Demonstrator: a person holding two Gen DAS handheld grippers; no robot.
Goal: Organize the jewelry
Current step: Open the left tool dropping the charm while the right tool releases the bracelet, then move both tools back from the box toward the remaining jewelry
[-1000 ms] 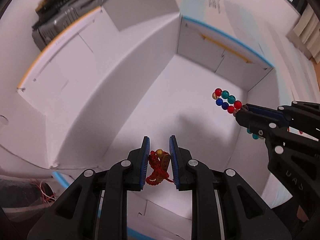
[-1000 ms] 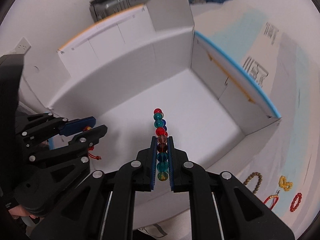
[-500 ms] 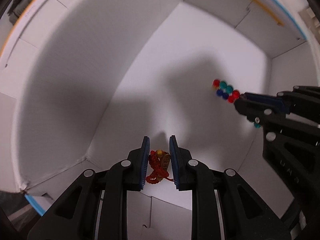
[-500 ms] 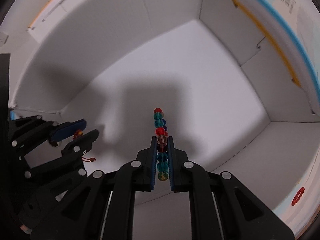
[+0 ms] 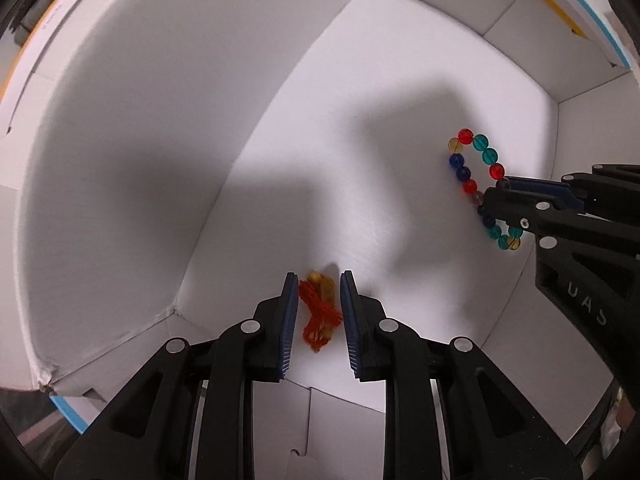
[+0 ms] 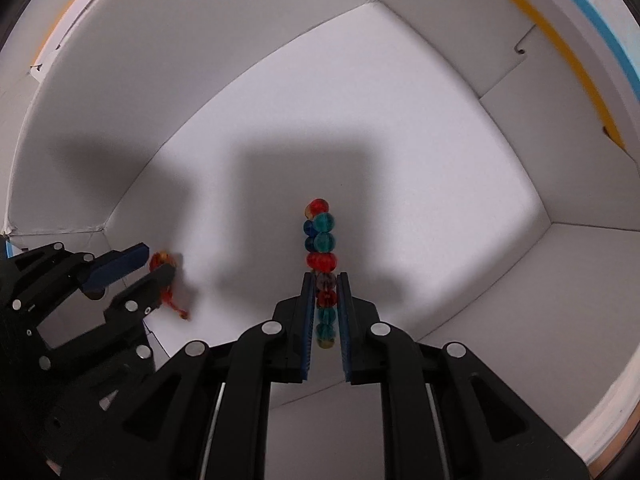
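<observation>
Inside the white box, low over its floor, with both tools pointing straight down. Between the pads of the left gripper: a red cord charm with a yellow bead at its far end, long axis along the fingers. Jaws just opening, yet pads touching the cord on both sides. Between the pads of the right gripper: a bead bracelet in red, teal, blue and amber, also pinched while the jaws begin to open. Appears from the right wrist only edge-on, as one straight column of beads running away along the fingers. Shows from the left wrist as an open, long loop, slanting from upper left to lower right, gripped near its middle. Gives from the right wrist also the charm's loose red tail, hanging below the left fingers near the floor; cannot tell whether touching it.
</observation>
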